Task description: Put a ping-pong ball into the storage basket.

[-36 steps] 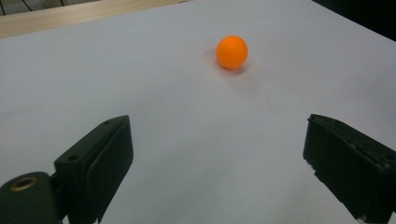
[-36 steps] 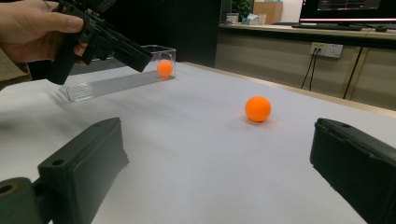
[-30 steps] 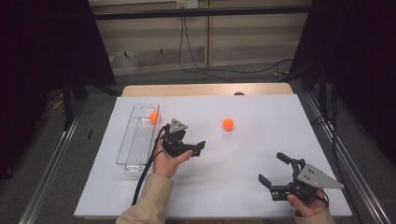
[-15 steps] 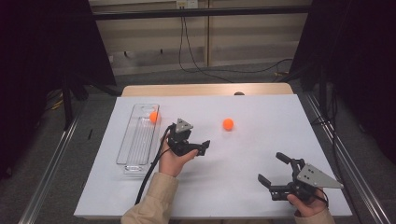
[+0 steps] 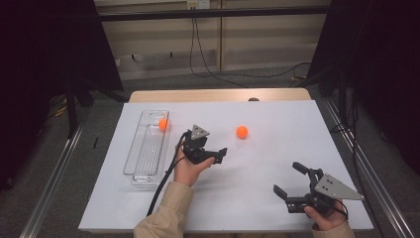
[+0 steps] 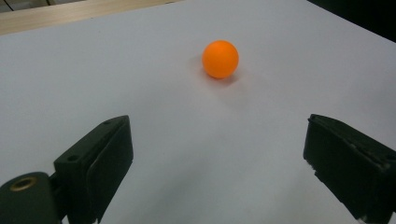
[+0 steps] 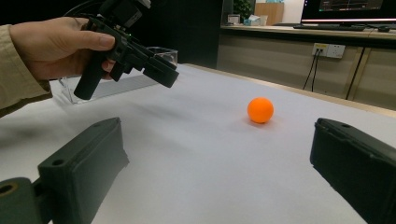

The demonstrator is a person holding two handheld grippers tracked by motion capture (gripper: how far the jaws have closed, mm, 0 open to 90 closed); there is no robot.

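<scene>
One orange ball (image 5: 241, 131) lies loose on the white table top, seen also as the ball (image 6: 220, 59) ahead of my left jaws and as the ball (image 7: 260, 110). A second orange ball (image 5: 163, 124) rests at the far end of the clear tray (image 5: 143, 153). My left gripper (image 5: 213, 147) hovers between tray and loose ball, pointing at that ball, open and empty (image 6: 217, 137); the right gripper view shows it raised over the table (image 7: 156, 70). My right gripper (image 5: 288, 178) sits low at the front right, open with nothing between its jaws (image 7: 217, 149).
The white sheet (image 5: 277, 148) covers a wooden table whose far edge (image 5: 218, 94) shows bare. Metal rails (image 5: 54, 173) run along both sides. A cable (image 5: 161, 181) trails from the left gripper toward the front edge.
My left gripper has drifted a little to the right, away from the tray and toward the loose ball. The right gripper and both balls have stayed put.
</scene>
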